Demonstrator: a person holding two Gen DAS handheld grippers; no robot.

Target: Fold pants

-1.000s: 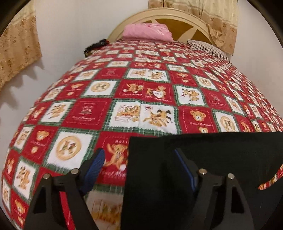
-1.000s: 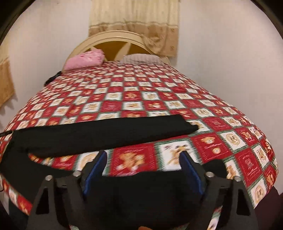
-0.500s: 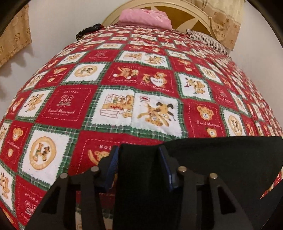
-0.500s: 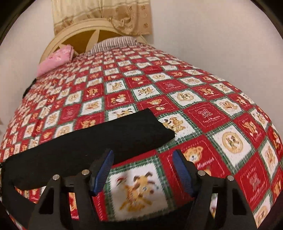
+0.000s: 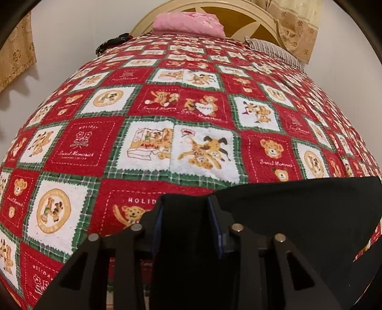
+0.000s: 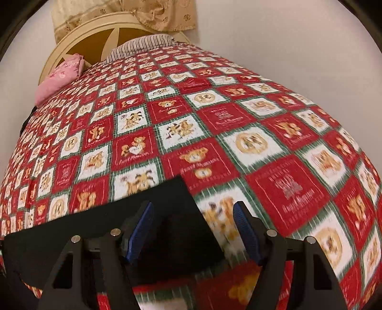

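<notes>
While the left gripper [image 5: 185, 214] has just been closing, its blue pads [image 5: 216, 224] now stand narrow with a bunched edge of the black pants [image 5: 298, 214] between them, and the cloth fills the gap from pad to pad, so the fingers look clamped on it. From that pinch the dark fabric spreads away to the right of the left wrist view, where a broad flap of it lies over the quilt [image 5: 152, 147] and curls up a little at its far corner. The right gripper [image 6: 193, 229] stands wide, its jaws set well apart and pressing on nothing; the left blue pad [image 6: 140, 231] sits over the black cloth, while the right pad is over bare quilt just past the cloth's slanted end. In the right wrist view, which is blurred near the bottom, the pants [image 6: 83, 229] stretch away to the left as a long dark band across the near part of the bed. Under everything lies the red, white and green patchwork quilt printed with teddy bears. Far up the bed, a pink pillow [image 5: 188, 22] and a striped pillow [image 6: 143, 45] rest against a round cream headboard [image 6: 78, 40], with a patterned beige curtain [image 6: 124, 14] hanging on the pale wall behind.
</notes>
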